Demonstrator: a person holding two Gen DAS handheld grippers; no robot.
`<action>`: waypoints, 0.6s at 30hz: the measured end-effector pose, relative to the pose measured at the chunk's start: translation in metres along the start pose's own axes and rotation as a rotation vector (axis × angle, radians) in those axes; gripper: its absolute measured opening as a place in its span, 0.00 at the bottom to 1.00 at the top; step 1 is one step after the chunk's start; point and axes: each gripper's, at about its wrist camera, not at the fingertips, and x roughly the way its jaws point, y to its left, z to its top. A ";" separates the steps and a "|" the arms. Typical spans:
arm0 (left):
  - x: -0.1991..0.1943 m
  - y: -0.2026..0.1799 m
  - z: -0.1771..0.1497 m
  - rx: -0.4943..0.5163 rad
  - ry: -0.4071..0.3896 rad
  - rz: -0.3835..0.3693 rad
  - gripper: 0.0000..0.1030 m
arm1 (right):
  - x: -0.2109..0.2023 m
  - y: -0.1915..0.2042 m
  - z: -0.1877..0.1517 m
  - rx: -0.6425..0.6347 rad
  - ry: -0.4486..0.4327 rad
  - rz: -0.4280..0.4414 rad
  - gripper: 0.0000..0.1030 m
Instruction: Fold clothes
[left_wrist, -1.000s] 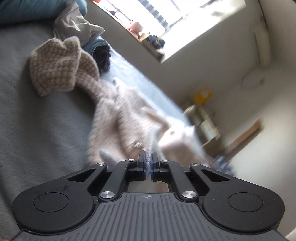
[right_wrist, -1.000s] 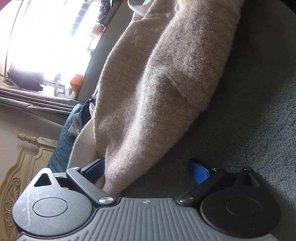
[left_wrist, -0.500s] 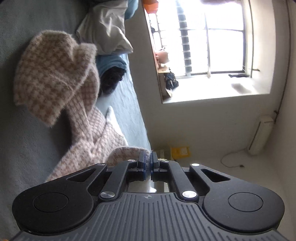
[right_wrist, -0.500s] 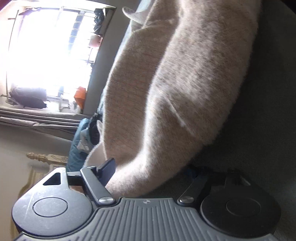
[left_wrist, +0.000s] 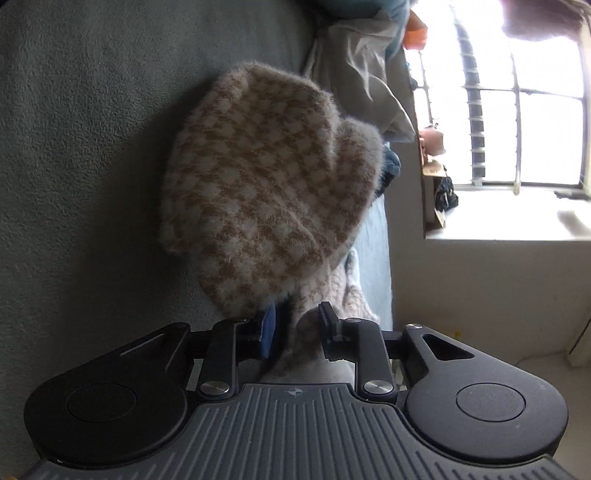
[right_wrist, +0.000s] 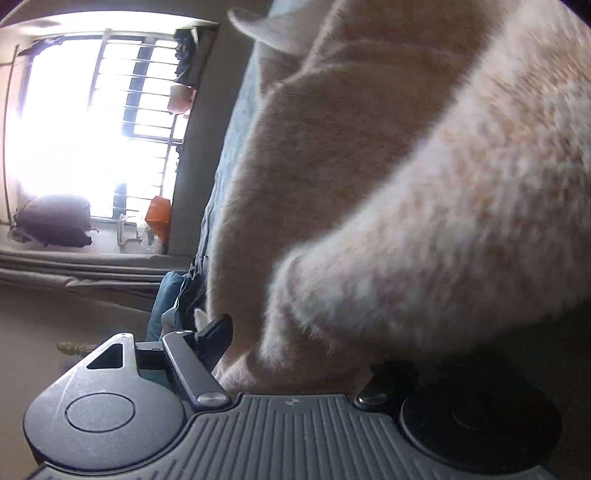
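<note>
A fuzzy beige-and-white houndstooth sweater (left_wrist: 266, 184) lies bunched on the grey bedspread (left_wrist: 92, 166). Just below that heap, my left gripper (left_wrist: 297, 328) has its jaws opening; a strip of the sweater runs between them, and a gap shows beside the blue pad (left_wrist: 267, 328). In the right wrist view the same sweater (right_wrist: 388, 203) fills most of the picture as plain beige fuzz. My right gripper (right_wrist: 304, 350) is shut on a thick fold of it. Its left finger (right_wrist: 218, 332) presses the fabric, while the right finger sits dark under the fold.
Other clothes are piled at the bed's far side: a grey cloth (left_wrist: 362, 74) and blue denim (right_wrist: 166, 306). A barred window (left_wrist: 517, 110) with an orange item (right_wrist: 159, 218) on its sill lies beyond. The bed's edge drops to pale floor (left_wrist: 461, 288).
The left jaws went from shut on the fabric to parted, and that gripper rolled and came close to the houndstooth heap. The right jaws narrowed onto the fold, which now looms nearer.
</note>
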 end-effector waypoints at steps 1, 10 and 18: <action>-0.007 -0.005 -0.004 0.061 0.004 -0.012 0.29 | 0.002 -0.005 0.002 0.023 0.001 0.012 0.75; -0.026 -0.049 -0.088 0.594 0.263 -0.093 0.42 | -0.016 -0.015 -0.005 -0.003 0.034 0.074 0.78; 0.007 -0.038 -0.104 0.541 0.224 -0.061 0.42 | -0.046 -0.017 -0.040 -0.018 0.070 0.080 0.89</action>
